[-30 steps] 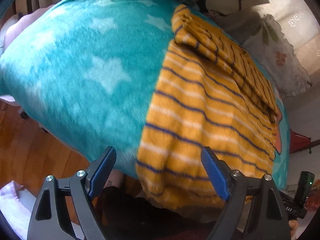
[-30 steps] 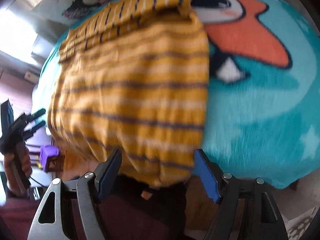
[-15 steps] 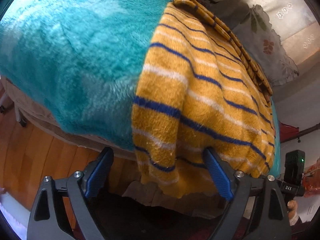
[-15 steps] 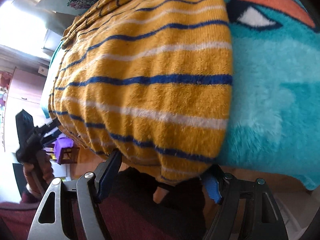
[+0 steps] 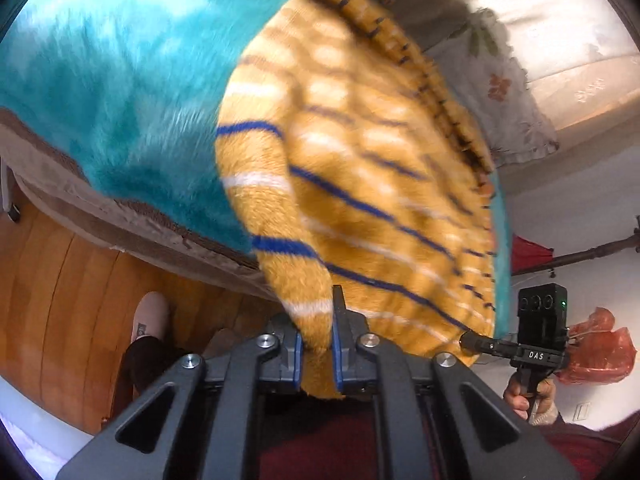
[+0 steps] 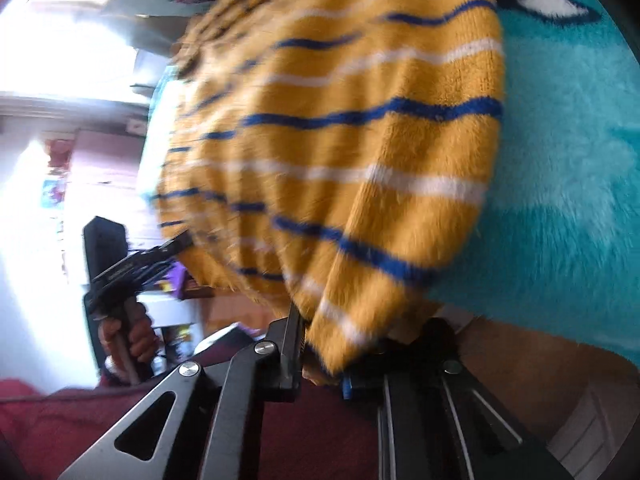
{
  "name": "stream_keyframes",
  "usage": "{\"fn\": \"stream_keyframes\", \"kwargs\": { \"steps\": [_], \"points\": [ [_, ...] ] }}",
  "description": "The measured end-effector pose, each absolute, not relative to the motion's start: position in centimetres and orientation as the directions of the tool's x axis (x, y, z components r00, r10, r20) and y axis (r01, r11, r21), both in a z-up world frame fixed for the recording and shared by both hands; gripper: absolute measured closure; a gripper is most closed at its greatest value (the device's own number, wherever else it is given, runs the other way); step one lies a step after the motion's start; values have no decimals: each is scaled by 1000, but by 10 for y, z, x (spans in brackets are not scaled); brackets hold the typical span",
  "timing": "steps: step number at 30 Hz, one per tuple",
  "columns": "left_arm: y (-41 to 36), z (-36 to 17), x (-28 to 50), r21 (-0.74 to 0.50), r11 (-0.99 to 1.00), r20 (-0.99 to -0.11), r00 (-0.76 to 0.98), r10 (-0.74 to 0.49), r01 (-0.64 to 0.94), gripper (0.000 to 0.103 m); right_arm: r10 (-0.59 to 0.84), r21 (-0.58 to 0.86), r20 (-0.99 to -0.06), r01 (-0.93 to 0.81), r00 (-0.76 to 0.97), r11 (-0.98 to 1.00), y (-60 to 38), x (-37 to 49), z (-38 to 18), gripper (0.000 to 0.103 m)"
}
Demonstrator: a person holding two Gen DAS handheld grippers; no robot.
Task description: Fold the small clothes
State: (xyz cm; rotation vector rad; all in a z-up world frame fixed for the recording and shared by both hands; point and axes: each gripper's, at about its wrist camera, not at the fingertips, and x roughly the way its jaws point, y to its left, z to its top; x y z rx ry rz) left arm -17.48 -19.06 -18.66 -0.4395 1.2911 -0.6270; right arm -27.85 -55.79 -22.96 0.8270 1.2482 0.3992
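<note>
My left hand-held gripper (image 5: pixel 316 344) clamped on yellow striped sweater (image 5: pixel 360 184) hem, my right hand-held gripper (image 6: pixel 320 360) pinching the other hem corner, sweater over teal blanket (image 5: pixel 120 80) edge

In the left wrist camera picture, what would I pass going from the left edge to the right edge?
Wooden floor → teal fleece blanket → yellow striped sweater → floral pillow → the other handheld gripper → red plastic bag.
</note>
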Motion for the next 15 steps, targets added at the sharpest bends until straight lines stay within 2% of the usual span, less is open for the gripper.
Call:
{"fn": "stream_keyframes", "kwargs": {
  "steps": [5,8,10,12,14,15],
  "points": [
    [-204,-125,-146,-666,708,-676,211,-706,236,93,772,847,-505,47,385,530,-566,-276,-180,89],
    [-216,-111,-107,-646,723,-679,250,-691,246,93,781,874,-413,-36,468,484,-577,-254,-151,89],
    [-235,-109,-69,-605,761,-701,297,-649,235,91,755,879,-384,-40,531,475,-591,-230,-145,89],
    [-251,-111,-42,-557,799,-730,326,-601,226,83,672,851,-426,16,606,525,-606,-199,-148,87],
    [-263,-106,-25,-523,825,-749,345,-565,215,73,571,810,-504,127,648,572,-621,-173,-161,58],
    [-263,-101,-26,-516,827,-745,359,-563,224,64,506,767,-570,199,647,611,-627,-162,-168,57]
  ]
}}
